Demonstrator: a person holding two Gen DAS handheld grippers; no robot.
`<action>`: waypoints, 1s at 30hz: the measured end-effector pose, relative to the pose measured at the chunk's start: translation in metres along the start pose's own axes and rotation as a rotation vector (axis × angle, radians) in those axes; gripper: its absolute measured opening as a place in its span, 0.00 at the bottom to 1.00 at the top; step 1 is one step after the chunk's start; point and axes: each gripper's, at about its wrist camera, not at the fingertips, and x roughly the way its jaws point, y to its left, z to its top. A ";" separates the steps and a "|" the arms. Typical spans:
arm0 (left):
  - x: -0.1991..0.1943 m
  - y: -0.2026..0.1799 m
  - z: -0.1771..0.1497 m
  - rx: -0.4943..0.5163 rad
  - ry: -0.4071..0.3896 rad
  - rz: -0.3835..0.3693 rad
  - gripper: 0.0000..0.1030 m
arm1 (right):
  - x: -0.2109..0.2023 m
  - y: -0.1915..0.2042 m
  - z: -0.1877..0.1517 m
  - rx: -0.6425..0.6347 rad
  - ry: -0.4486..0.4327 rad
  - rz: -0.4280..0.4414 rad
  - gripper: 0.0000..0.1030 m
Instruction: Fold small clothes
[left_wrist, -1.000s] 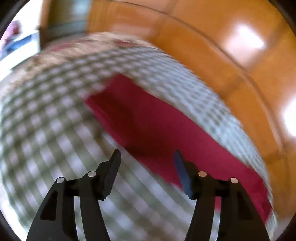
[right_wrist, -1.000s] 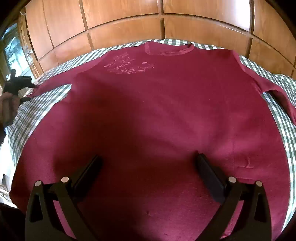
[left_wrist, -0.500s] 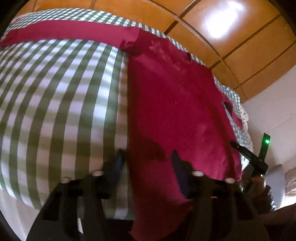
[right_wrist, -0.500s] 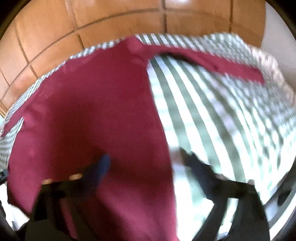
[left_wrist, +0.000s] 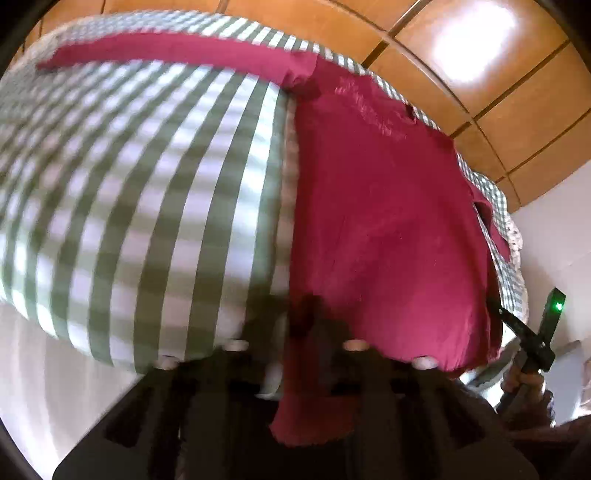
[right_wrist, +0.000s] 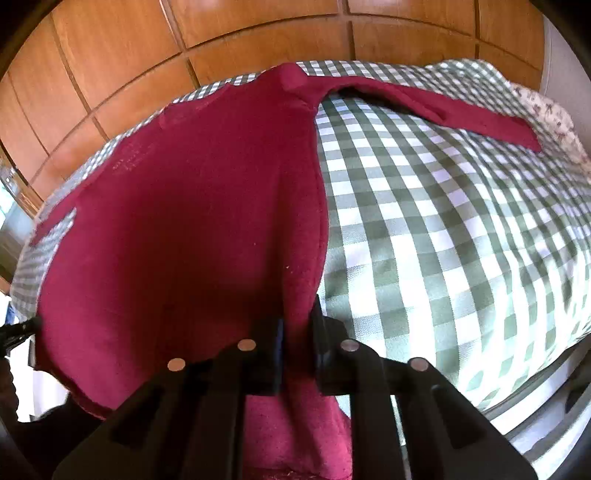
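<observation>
Both grippers' fingers (right_wrist: 325, 350) grasp the maroon shirt's (right_wrist: 192, 221) bottom corners, right closing, left (left_wrist: 291, 332) opening, beside bare checked bedspread (right_wrist: 443, 240).

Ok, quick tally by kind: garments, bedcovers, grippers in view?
Shirt, maroon: 1
Checked cover: 1
Grippers: 2, left, right
Total: 4
</observation>
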 end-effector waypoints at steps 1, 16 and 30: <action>-0.006 -0.005 0.005 0.019 -0.042 0.028 0.45 | 0.000 -0.004 0.002 0.020 0.002 0.015 0.20; 0.104 -0.102 0.096 0.254 -0.160 0.159 0.64 | -0.012 -0.172 0.079 0.612 -0.221 -0.028 0.53; 0.124 -0.106 0.087 0.318 -0.152 0.177 0.80 | 0.039 -0.288 0.188 0.779 -0.191 -0.157 0.08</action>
